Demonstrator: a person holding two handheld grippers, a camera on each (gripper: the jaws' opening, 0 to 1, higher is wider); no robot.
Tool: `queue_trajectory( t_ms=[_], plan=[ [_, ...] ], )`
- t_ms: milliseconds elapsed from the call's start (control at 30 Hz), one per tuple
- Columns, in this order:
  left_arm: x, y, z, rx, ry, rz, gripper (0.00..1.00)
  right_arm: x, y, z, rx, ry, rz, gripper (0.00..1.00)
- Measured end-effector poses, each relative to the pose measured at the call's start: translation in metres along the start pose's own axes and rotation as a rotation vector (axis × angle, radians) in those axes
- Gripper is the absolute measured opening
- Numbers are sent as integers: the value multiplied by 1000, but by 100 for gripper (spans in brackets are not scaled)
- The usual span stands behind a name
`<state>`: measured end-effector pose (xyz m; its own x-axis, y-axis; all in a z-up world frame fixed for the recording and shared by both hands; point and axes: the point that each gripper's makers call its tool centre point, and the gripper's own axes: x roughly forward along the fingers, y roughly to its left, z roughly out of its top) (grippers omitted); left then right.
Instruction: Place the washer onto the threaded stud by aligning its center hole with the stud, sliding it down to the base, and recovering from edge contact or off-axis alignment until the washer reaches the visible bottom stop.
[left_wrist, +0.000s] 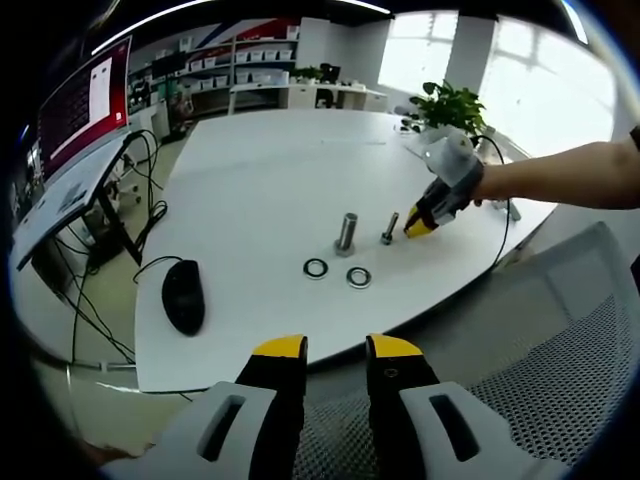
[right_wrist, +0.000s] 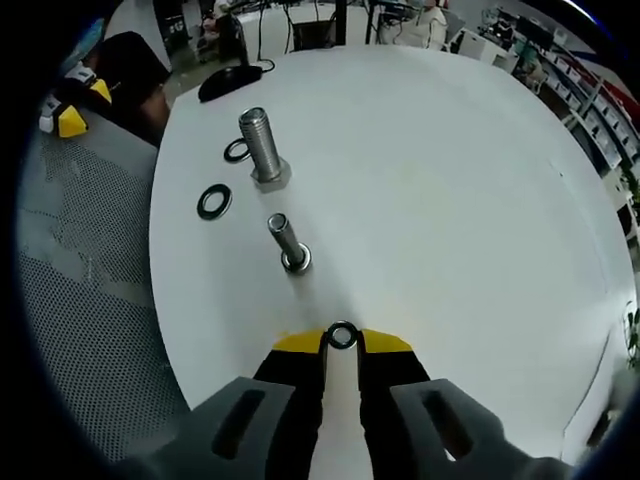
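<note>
White round-edged surface (right_wrist: 450, 200) carrying two upright threaded studs and two loose washers. In the right gripper view, the right gripper (right_wrist: 342, 345) rises from the bottom with its yellow-tipped jaws drawn narrow on a small dark washer (right_wrist: 342, 336), pinched at its rim between the tips and held just short of the small stud (right_wrist: 285, 240), which stands on its head directly ahead, apart from the washer. Beyond it stands the large stud (right_wrist: 262, 145) on its hexagonal base. One loose washer (right_wrist: 213, 201) lies flat to the left of the studs near the surface edge; another loose washer (right_wrist: 236, 151) lies just beside the large stud's base. A black computer mouse (right_wrist: 228, 82) rests farther along the same edge, and a grey mesh chair (right_wrist: 90, 300) sits off the surface at left. In the left gripper view, the left gripper (left_wrist: 335, 350) hangs above the chair, off the near edge of the surface, jaws set narrowly apart with nothing between them; the right gripper appears across the surface, carried on a bare forearm (left_wrist: 560, 175), its tips just beside the small stud. A potted plant (left_wrist: 450, 105) stands at the far side.
</note>
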<state>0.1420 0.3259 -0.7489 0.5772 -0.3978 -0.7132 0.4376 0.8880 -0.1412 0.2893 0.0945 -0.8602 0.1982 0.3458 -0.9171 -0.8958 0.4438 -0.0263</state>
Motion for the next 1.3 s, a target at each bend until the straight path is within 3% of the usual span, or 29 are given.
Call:
queue_trajectory(
  t_ms=[133, 533, 833, 900, 1300],
  plan=[
    [0, 0, 0, -2, -1, 1, 21, -10, 5, 5, 51, -40, 17, 13],
    [0, -2, 1, 0, 1, 0, 21, -38, 6, 23, 79, -154, 5, 13],
    [0, -2, 1, -1, -1, 2, 21, -48, 16, 46, 51, -209, 17, 13],
    [0, -2, 1, -2, -2, 2, 22, -52, 20, 59, 57, -236, 35, 13],
    [-1, -4, 2, -3, -4, 4, 22, -46, 28, 69, -62, -194, 28, 13]
  ],
)
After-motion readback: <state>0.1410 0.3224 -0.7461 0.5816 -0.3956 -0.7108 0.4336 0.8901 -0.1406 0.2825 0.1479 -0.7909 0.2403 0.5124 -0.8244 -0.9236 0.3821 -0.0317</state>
